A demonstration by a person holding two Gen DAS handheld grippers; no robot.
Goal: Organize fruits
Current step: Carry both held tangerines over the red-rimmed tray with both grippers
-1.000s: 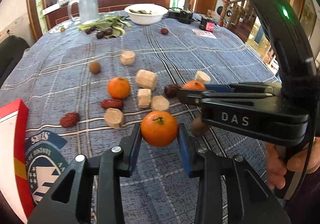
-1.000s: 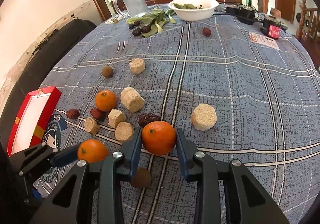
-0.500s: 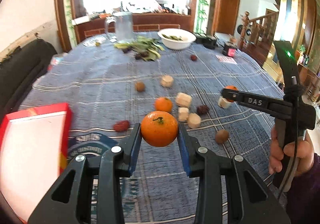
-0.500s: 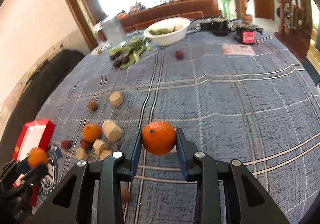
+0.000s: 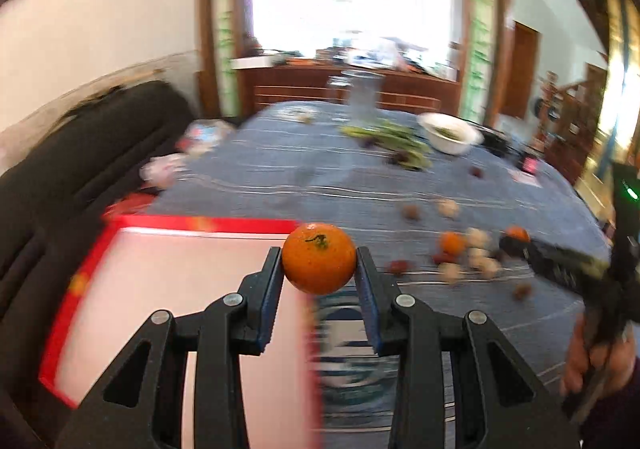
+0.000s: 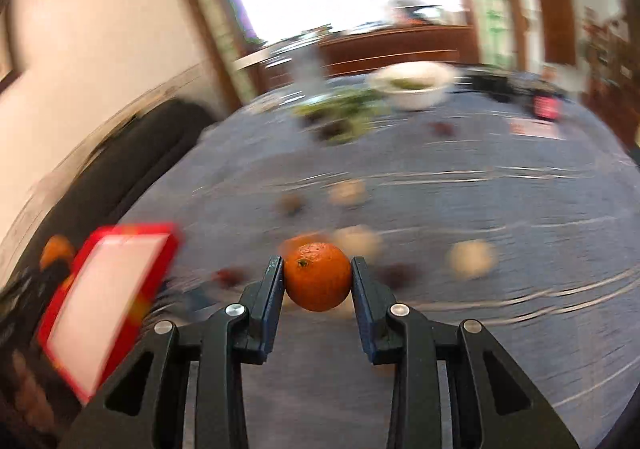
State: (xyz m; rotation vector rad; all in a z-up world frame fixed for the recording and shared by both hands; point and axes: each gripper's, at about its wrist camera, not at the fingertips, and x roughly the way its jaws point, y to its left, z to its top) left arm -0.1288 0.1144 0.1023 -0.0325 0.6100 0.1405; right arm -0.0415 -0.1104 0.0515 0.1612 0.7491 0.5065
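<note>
**Two oranges held near the red box**

We see the left tool clenched on an orange at the right edge of the red box, which lies at the desk edge. The right tool grips a second orange to the right of that box. Beyond it lies blurred, scattered fruit, perhaps dates.

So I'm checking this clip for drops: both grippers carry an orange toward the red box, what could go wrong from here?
The left gripper pinches its round orange only at the sides, so a quick swing could roll it out short of the red-rimmed shallow box. The right gripper holds its orange the same way. Both head for the same box, so the grippers may collide.
</note>
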